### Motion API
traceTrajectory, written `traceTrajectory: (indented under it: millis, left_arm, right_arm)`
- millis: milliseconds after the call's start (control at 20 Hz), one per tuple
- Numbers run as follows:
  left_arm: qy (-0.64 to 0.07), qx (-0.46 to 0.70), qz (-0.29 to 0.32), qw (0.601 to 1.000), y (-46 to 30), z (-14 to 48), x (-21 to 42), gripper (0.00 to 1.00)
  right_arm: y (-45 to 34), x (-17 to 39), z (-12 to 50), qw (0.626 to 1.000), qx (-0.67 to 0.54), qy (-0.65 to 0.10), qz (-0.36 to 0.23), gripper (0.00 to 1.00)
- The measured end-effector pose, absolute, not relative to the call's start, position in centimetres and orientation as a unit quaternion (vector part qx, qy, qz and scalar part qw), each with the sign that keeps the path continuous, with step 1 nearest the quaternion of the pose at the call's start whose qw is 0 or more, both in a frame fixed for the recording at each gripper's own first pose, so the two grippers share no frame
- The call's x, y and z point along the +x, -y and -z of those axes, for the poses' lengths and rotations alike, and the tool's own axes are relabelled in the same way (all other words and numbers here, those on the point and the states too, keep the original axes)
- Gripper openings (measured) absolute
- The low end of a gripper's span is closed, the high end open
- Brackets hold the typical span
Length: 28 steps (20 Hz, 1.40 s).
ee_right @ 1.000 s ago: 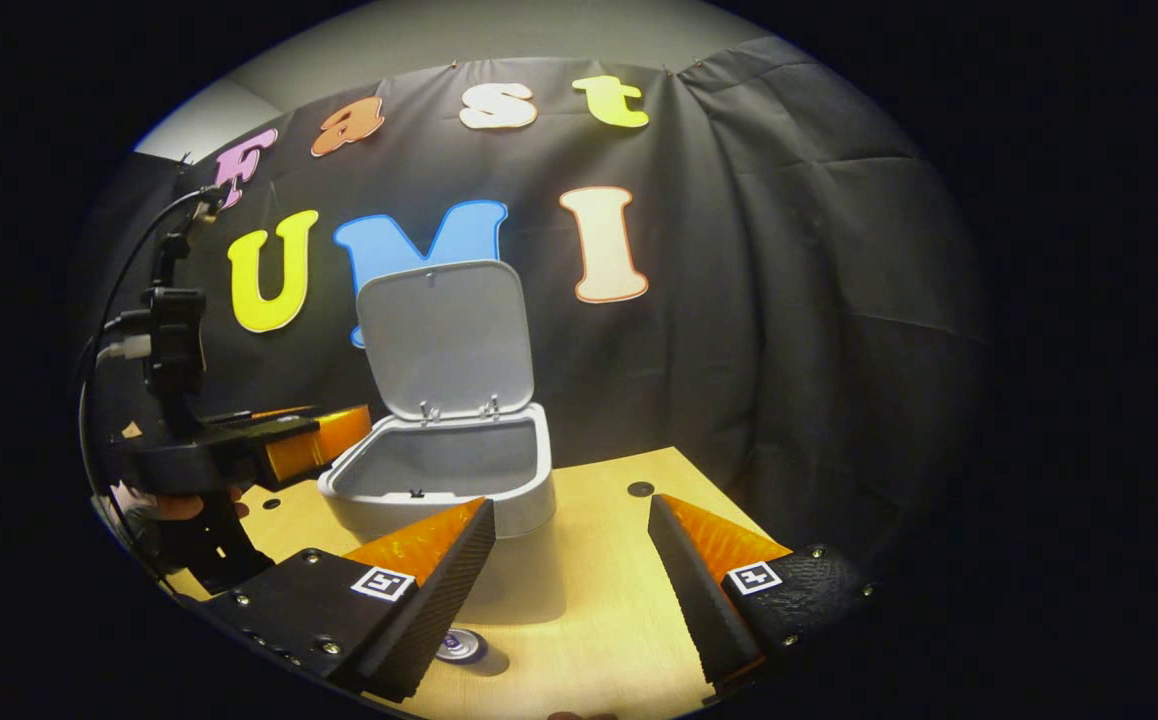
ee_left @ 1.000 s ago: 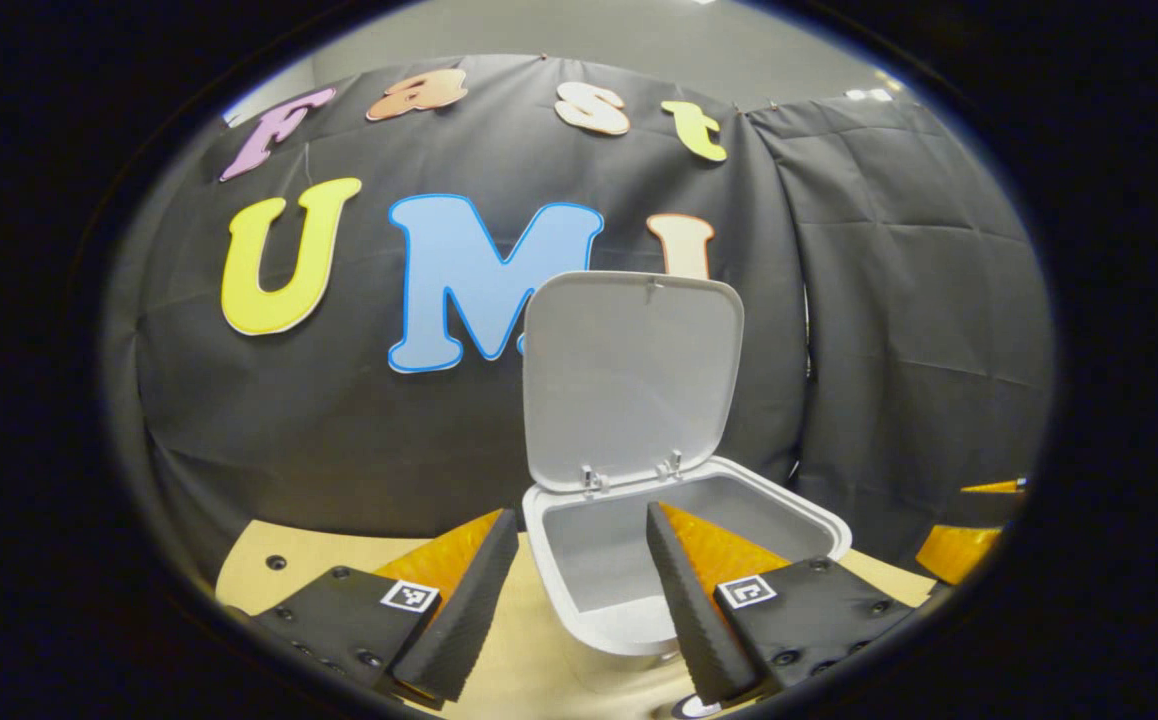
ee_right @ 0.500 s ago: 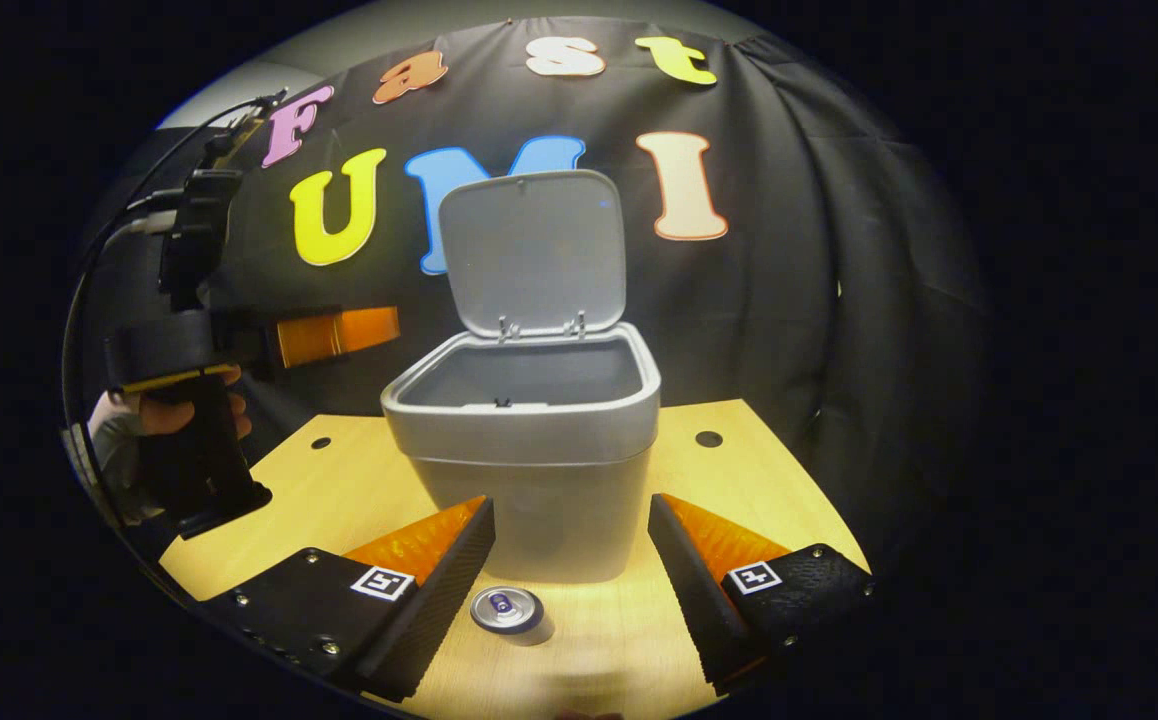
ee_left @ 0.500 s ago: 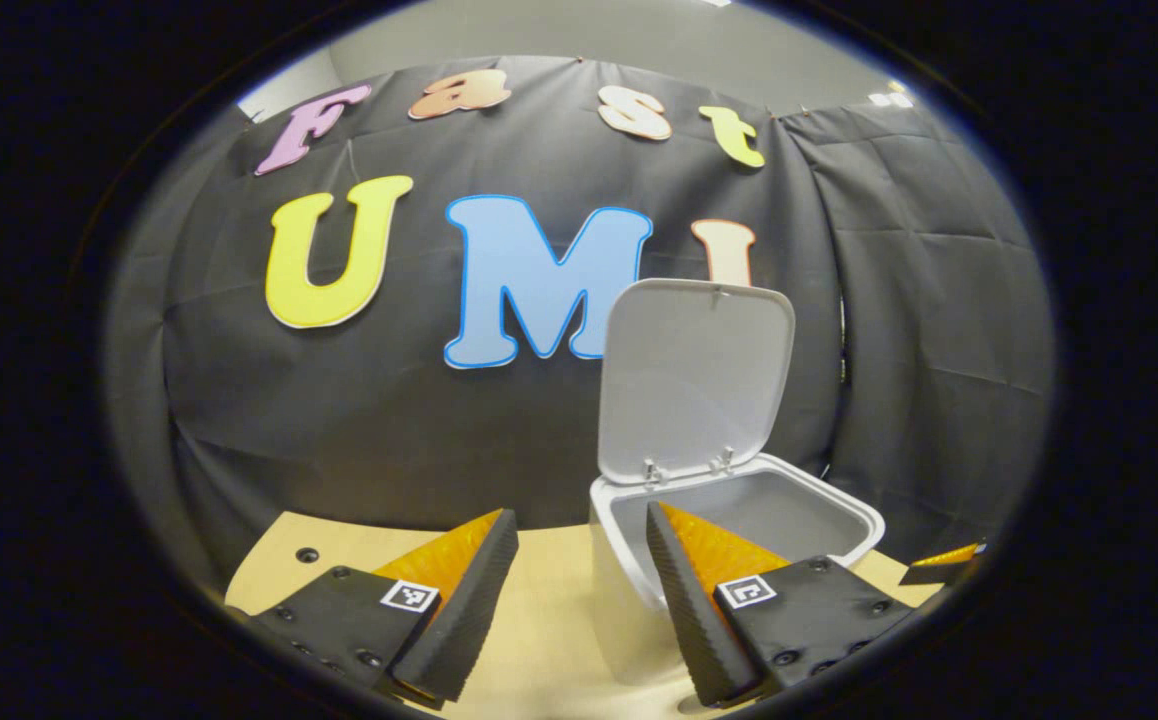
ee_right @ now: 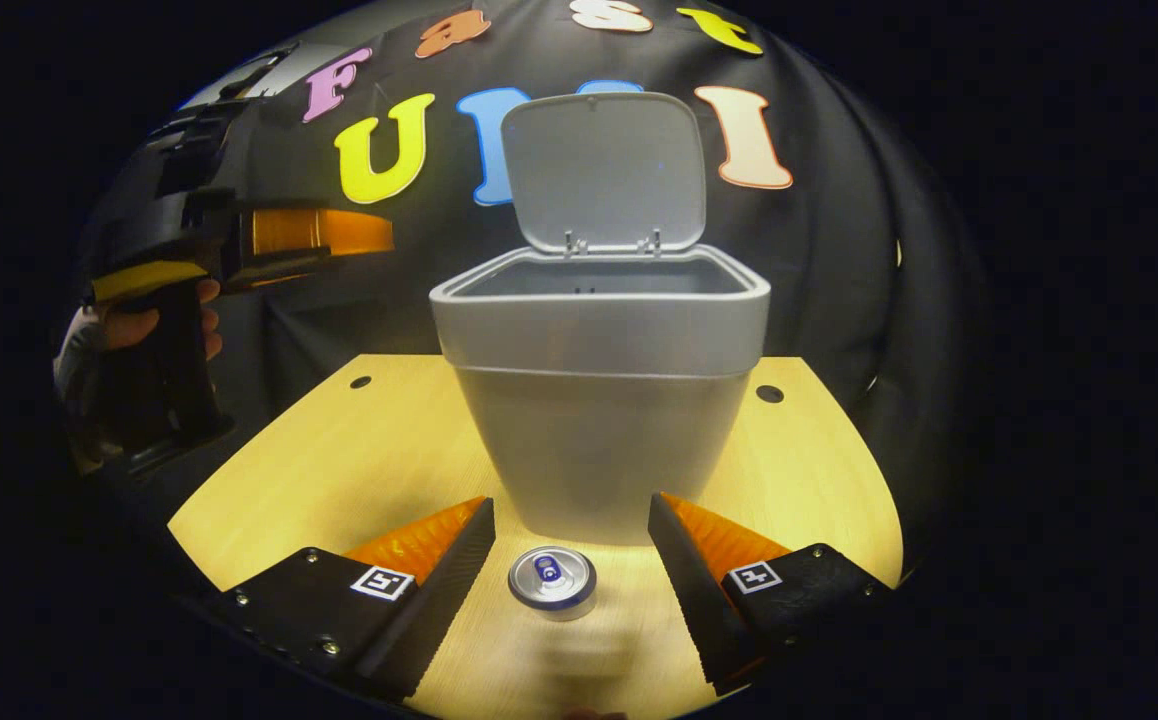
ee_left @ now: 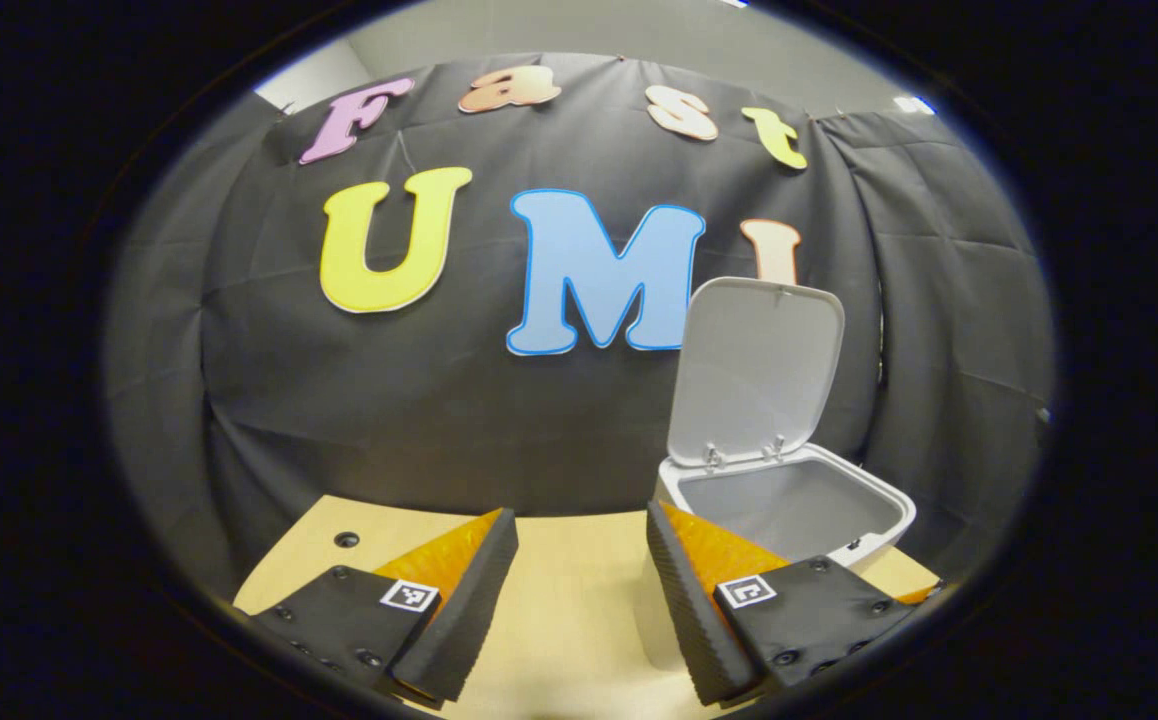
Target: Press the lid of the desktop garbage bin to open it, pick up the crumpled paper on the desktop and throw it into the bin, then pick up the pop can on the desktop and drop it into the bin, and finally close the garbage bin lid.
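right claw (ee_right: 571,585) agape around pop can (ee_right: 552,581), bin (ee_right: 601,400) beyond

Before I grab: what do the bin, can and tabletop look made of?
Bin: likely matte grey plastic, smooth moulded walls and lid. Pop can: metal, shiny silver top with pull tab. Table: light wood-look board with faint grain, perhaps laminate.

Your right gripper (ee_right: 571,560) view: pop can (ee_right: 552,580) shows its top, the body below blurs out. Bin (ee_right: 601,400) wall blocks the bin floor, so its contents can't be told. Your left gripper (ee_left: 579,590) view: a finger (ee_left: 699,600) covers the bin's near corner.
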<state>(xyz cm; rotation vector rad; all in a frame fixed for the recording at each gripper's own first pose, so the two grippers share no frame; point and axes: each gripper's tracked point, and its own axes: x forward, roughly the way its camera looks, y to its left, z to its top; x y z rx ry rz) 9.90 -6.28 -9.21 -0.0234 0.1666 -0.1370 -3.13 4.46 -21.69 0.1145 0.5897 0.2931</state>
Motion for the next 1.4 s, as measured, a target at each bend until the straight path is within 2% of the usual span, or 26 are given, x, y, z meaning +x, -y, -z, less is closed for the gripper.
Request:
traceTrajectory:
  millis: [500,950,1100,1400]
  left_arm:
    - [-0.095,-0.01,0.029,0.995,2.4,9.9,7.9,0.87]
    - [-0.103,-0.012,0.008,0.995,0.8,10.4,6.9,0.87]
    - [-0.105,-0.013,0.006,0.994,0.6,10.4,6.9,0.86]
    - [-0.108,-0.015,0.008,0.994,0.8,10.8,7.0,0.87]
  right_arm:
    - [-6.0,-4.3,26.7,0.921,0.039,-0.345,-0.177,0.99]
    - [-6.2,-4.1,30.2,0.908,0.006,-0.379,-0.177,0.99]
    - [-6.2,-3.8,30.6,0.907,0.004,-0.382,-0.176,0.86]
    - [-6.2,-4.0,29.4,0.91,0.011,-0.372,-0.183,0.85]
